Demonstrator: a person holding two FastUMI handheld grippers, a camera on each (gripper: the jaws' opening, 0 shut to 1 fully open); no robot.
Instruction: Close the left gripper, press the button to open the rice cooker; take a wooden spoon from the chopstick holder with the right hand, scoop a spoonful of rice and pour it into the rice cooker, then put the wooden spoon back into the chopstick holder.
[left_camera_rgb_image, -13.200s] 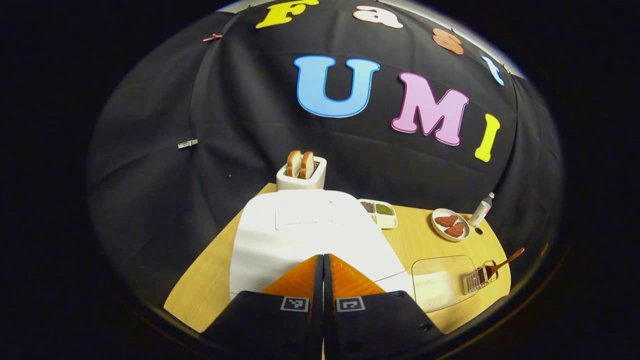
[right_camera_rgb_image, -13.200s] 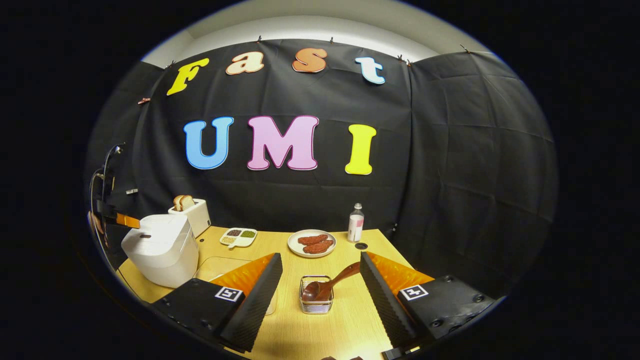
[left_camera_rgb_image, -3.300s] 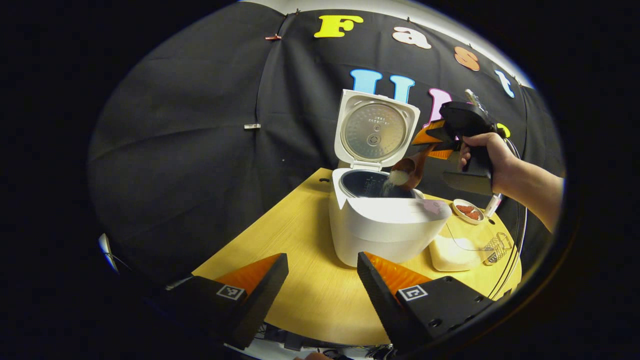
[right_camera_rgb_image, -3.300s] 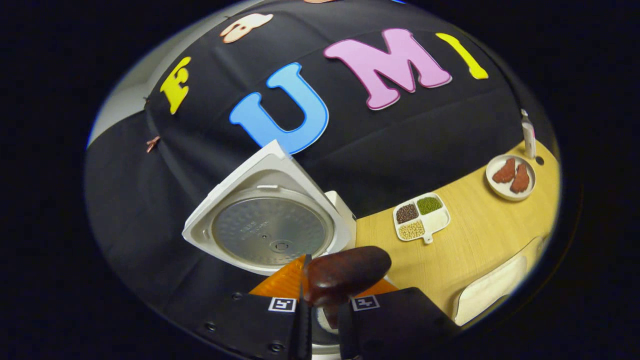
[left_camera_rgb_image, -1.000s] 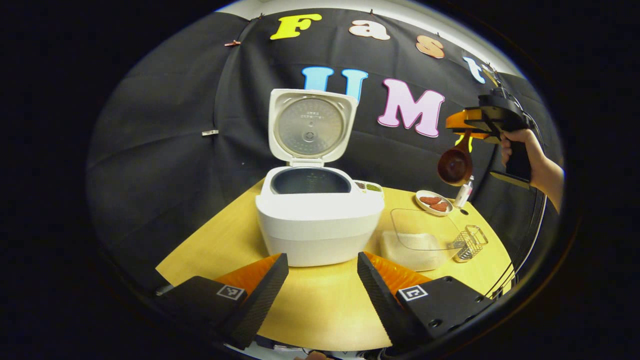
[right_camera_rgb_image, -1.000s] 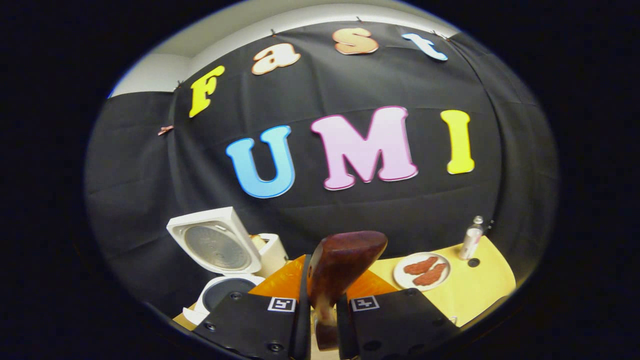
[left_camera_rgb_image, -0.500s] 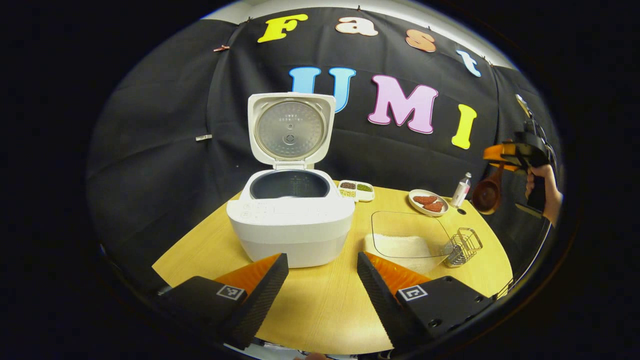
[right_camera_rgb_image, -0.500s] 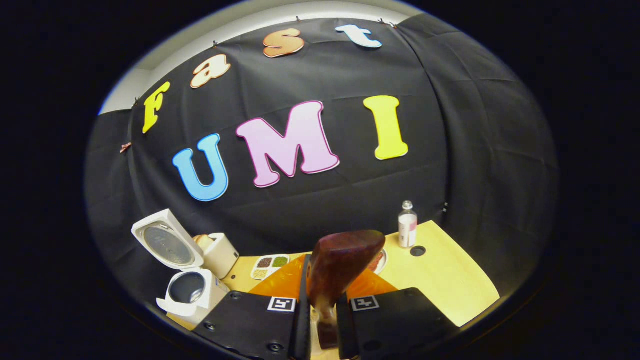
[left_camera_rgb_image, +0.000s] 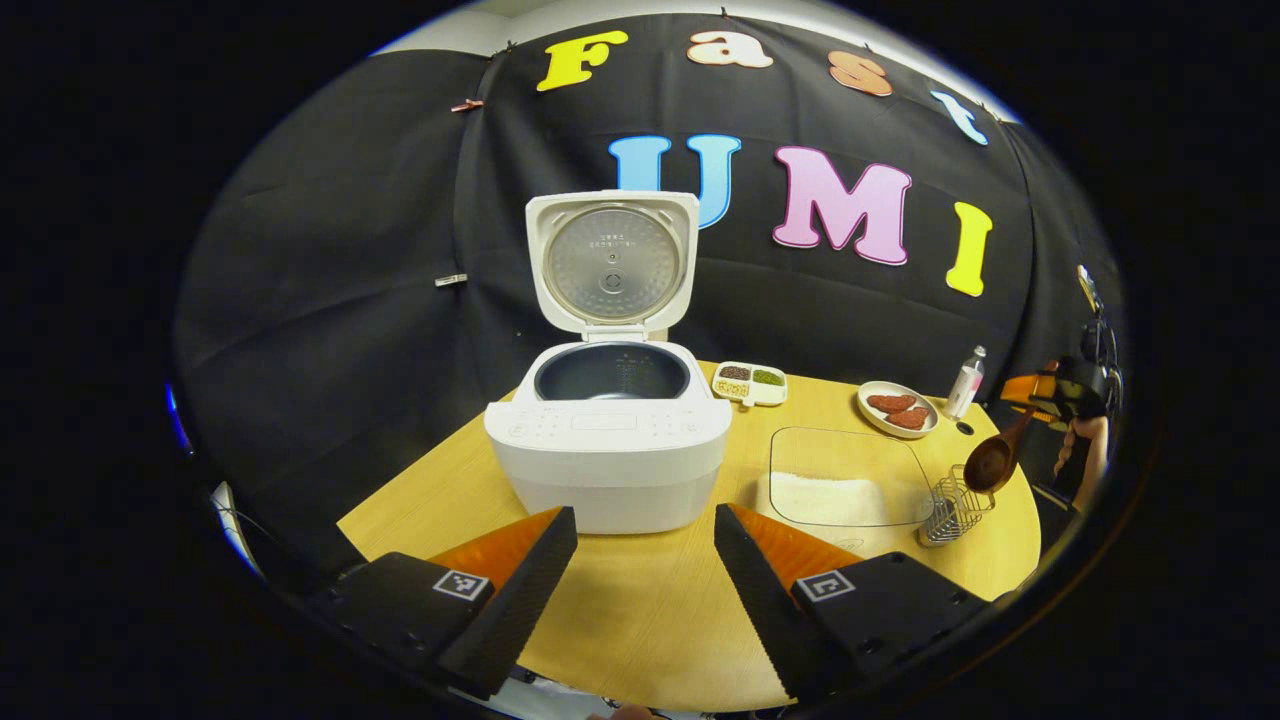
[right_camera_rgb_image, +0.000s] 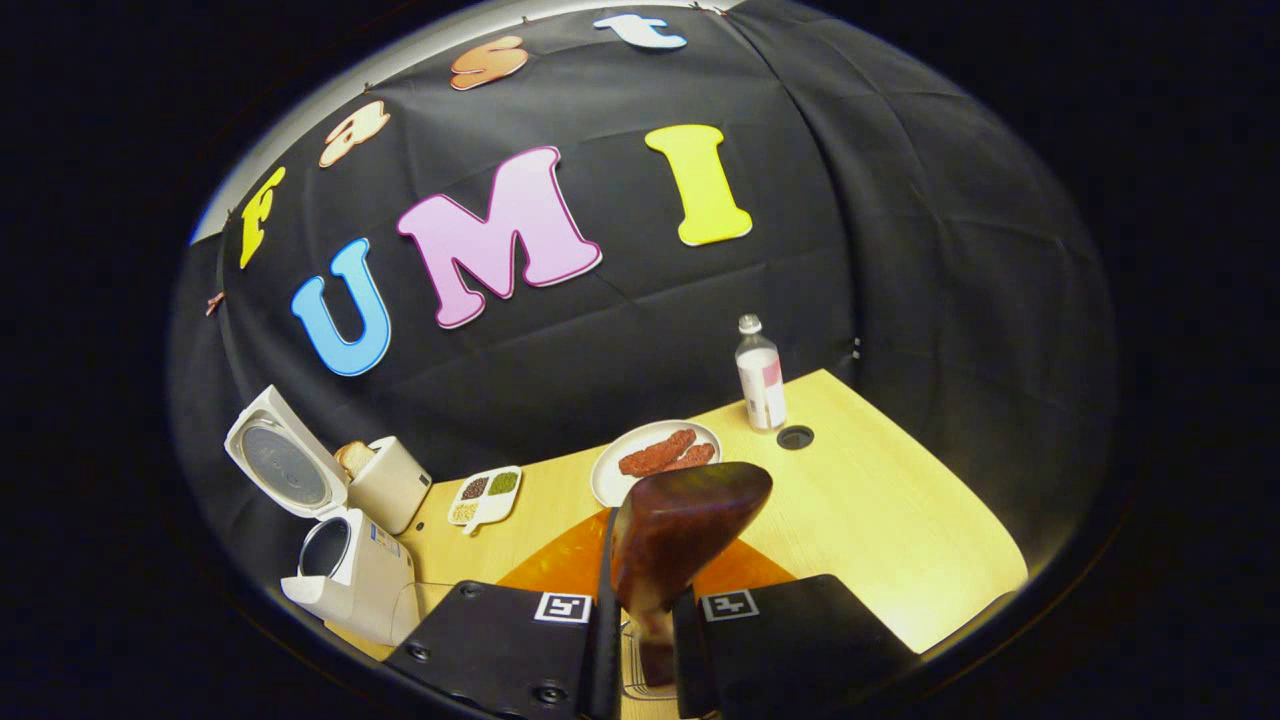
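Spoon (left_camera_rgb_image: 992, 462) lowered over holder (left_camera_rgb_image: 955, 506); right jaws gripping it, left jaws apart

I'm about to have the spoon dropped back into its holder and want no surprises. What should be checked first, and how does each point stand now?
1. Right gripper fingers clamped on the wooden spoon handle: ok.
2. Spoon bowl emptied of rice: cannot tell.
3. Spoon bowl above the chopstick holder: ok, just over it, not yet inside.
4. Holder upright on the table: ok.
5. Rice cooker lid open, clear of the path: ok.
6. Left gripper open and idle near the table edge: ok.
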